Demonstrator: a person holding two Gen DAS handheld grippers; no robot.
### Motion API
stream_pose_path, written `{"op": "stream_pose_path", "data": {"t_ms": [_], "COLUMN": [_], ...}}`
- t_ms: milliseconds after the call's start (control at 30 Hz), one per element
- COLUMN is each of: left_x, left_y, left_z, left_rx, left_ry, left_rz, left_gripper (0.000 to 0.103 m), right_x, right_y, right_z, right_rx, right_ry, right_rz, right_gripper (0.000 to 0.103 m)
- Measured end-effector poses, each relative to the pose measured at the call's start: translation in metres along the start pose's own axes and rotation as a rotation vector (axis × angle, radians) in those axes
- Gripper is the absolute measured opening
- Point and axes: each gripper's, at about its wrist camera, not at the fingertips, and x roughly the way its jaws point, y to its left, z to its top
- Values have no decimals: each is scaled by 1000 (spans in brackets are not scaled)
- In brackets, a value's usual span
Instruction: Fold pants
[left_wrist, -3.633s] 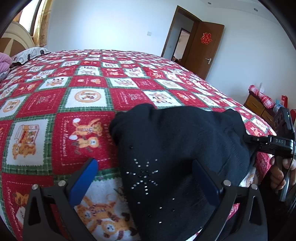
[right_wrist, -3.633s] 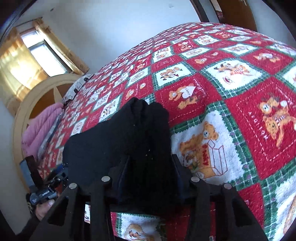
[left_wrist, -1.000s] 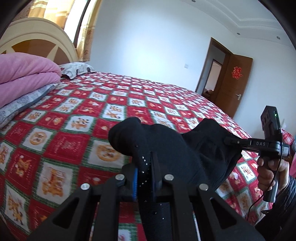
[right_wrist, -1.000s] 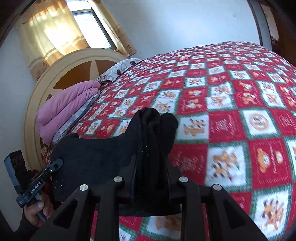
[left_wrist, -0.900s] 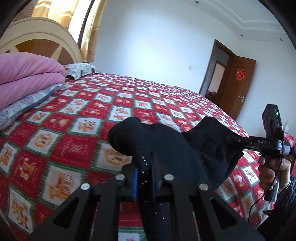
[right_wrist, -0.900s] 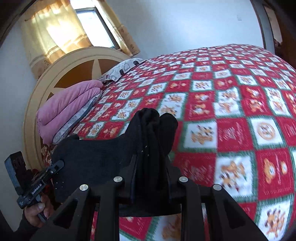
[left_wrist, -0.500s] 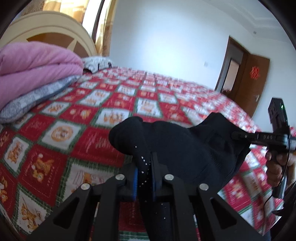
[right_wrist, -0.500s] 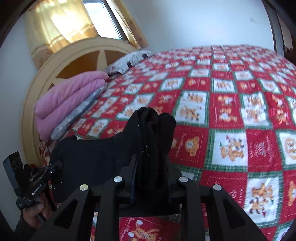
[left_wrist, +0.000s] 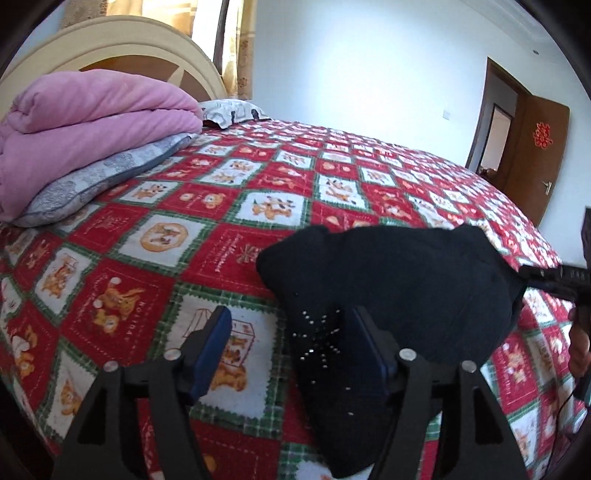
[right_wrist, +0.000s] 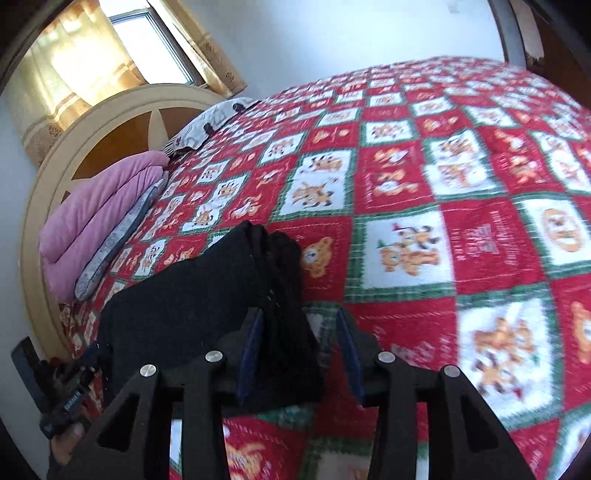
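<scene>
Black pants (left_wrist: 399, 295) lie bunched on the red patchwork bedspread (left_wrist: 207, 229), one edge passing between the spread fingers of the left gripper (left_wrist: 291, 347), unclamped. The right gripper (right_wrist: 301, 350) is likewise parted, fabric lying against its left finger (right_wrist: 249, 347). Pink quilt (left_wrist: 85, 122) lies beyond by the headboard (right_wrist: 110, 122).
</scene>
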Motion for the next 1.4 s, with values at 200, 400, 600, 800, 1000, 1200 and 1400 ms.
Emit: {"op": "stream_pose_path", "data": {"t_ms": [200, 400, 600, 800, 1000, 1200, 1400], "left_x": [-33, -60, -90, -112, -130, -135, -138], "left_y": [-13, -36, -54, -65, -77, -83, -90], "left_z": [-5, -15, -18, -18, -18, -19, -22], "left_rx": [-45, -12, 20, 24, 60, 74, 94], "left_ry": [-47, -51, -75, -99, -127, -131, -129], "left_rz": [-36, -83, -117, -152, -168, -177, -173], "left_gripper": [77, 78, 78, 86, 94, 95, 96], "right_x": [-52, -109, -163, -186, -197, -204, -221], "right_y": [10, 25, 29, 27, 36, 43, 49], "right_z": [-26, -66, -109, -121, -120, -120, -119], "right_rx": [-81, -153, -148, -115, -127, -150, -170], "right_ry": [-52, -96, -157, -179, -211, -221, -271], "right_rz": [-106, -186, -204, -228, -213, -205, -207], "right_gripper": [43, 50, 55, 56, 57, 57, 62]}}
